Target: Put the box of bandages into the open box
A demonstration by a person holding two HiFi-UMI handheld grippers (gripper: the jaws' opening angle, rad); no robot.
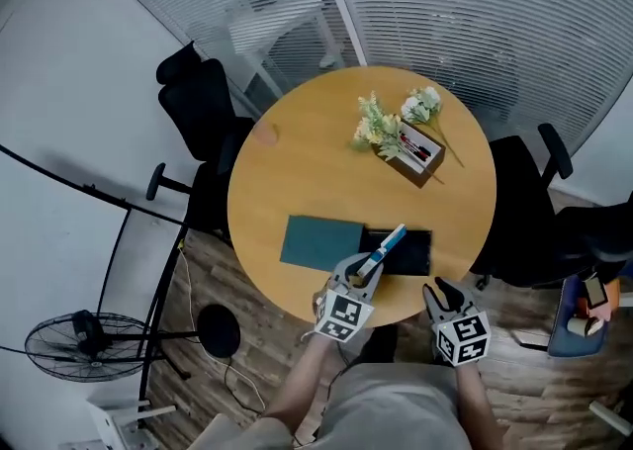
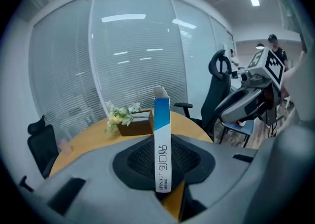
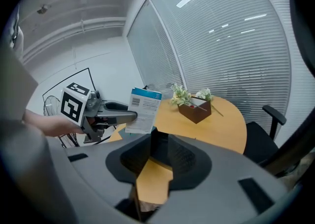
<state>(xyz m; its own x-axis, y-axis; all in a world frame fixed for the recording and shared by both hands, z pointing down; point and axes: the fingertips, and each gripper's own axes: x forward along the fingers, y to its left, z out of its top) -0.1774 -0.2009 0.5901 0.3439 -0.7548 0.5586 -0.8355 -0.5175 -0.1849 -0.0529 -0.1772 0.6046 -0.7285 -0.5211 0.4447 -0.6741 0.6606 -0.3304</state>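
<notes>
The bandage box (image 1: 388,244) is a slim blue and white carton; my left gripper (image 1: 370,266) is shut on its lower end. It tilts up over the near left corner of the dark open box (image 1: 411,252), which lies on the round wooden table (image 1: 297,171). In the left gripper view the bandage box (image 2: 162,139) stands upright between the pads. My right gripper (image 1: 442,293) hangs at the table's near edge, right of the open box, with its jaws open and empty. From the right gripper view, the left gripper (image 3: 106,114) shows with the carton (image 3: 142,111).
A teal lid (image 1: 319,242) lies flat against the open box's left side. A brown box with flowers (image 1: 407,141) sits at the far right of the table. Black office chairs (image 1: 203,107) (image 1: 521,211) flank the table. A floor fan (image 1: 74,344) stands at the lower left.
</notes>
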